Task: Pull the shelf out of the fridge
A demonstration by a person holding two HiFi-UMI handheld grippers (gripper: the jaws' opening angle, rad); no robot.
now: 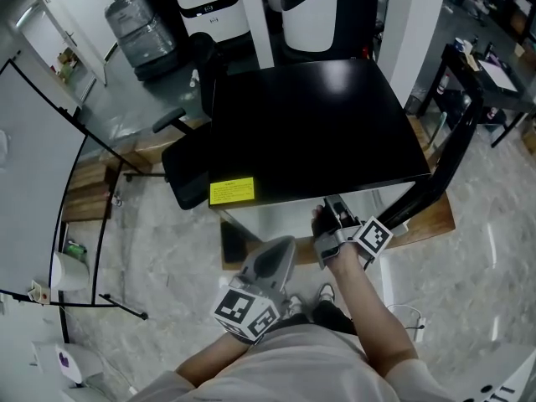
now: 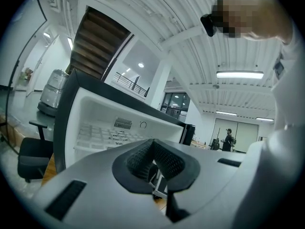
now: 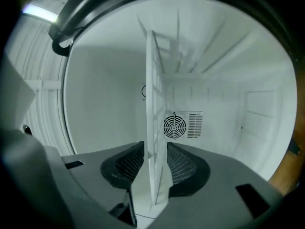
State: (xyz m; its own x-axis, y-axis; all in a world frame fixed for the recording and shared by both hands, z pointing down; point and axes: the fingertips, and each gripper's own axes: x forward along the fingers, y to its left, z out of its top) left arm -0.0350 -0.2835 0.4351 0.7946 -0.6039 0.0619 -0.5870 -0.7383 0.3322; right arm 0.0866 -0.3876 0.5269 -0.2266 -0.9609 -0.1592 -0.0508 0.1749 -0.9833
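Note:
The black fridge [image 1: 318,124] stands open in front of me, its door [image 1: 452,162] swung out to the right. My right gripper [image 1: 333,218] reaches into the fridge opening. In the right gripper view the white wire shelf [image 3: 153,104] runs edge-on between the jaws of the right gripper [image 3: 155,154]; the pads stand open with a thin gap on either side of it. My left gripper [image 1: 272,262] hangs back below the fridge front, shut with nothing in it [image 2: 153,144]. From there the white shelf [image 2: 102,135] shows inside the fridge's white interior.
A round fan vent [image 3: 175,126] sits on the fridge's back wall. A black office chair [image 1: 188,166] stands left of the fridge, with a water dispenser [image 1: 138,28] behind it. A yellow sticker [image 1: 231,191] marks the fridge top's front left corner. A person stands far off [image 2: 228,140].

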